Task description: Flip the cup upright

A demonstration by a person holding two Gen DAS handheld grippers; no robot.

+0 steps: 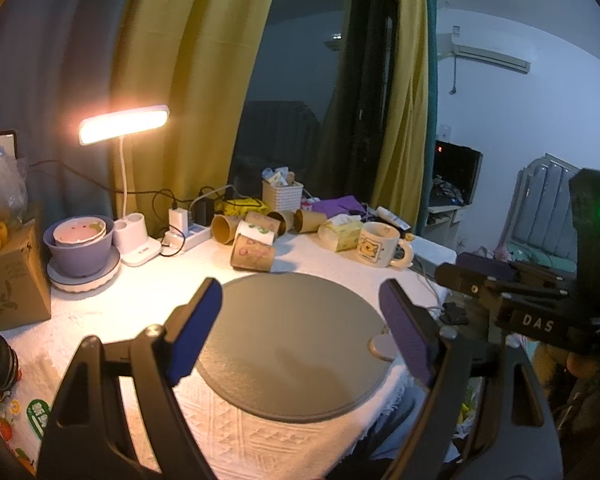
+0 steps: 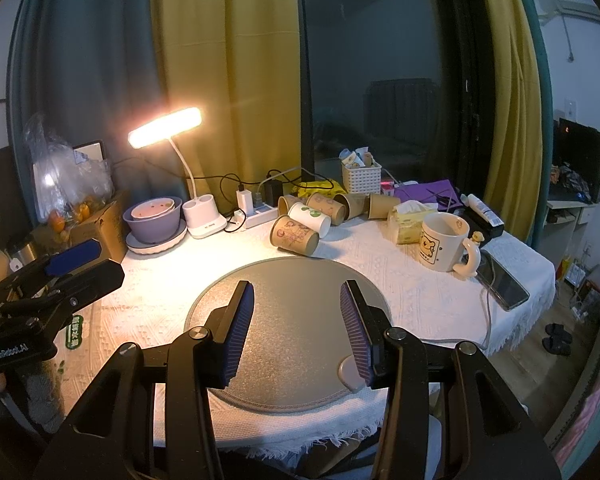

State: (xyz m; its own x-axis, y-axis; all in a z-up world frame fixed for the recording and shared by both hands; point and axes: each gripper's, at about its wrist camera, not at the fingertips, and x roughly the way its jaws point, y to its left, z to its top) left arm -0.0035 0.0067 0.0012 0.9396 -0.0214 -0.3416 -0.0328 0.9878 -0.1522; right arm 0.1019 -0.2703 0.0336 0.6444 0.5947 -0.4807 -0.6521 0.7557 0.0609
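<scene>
Both tongs hang released and empty: the left gripper [image 1: 300, 322] and right gripper [image 2: 298, 330] spread wide over the round grey mat [image 2: 288, 364], likely poised to start. The nearest paper cup [image 2: 294, 235] lies on its side just beyond the mat's far edge, other tipped cups [image 2: 328, 206] behind it. Right of the mat stands a bear mug [image 2: 446, 242]. Only the right view shows the phone [image 2: 504, 284] beside that mug.

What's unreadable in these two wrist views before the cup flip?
- Rear paper cups: both views, overlapped by the front cup; count unclear.
- Mat near edge: right wrist view, hidden behind the right claw.
- Mat tab: left wrist view, partly behind the left claw finger.
- Mug contents: inside too dark in both views.
- Cup prints: too small to read.
</scene>
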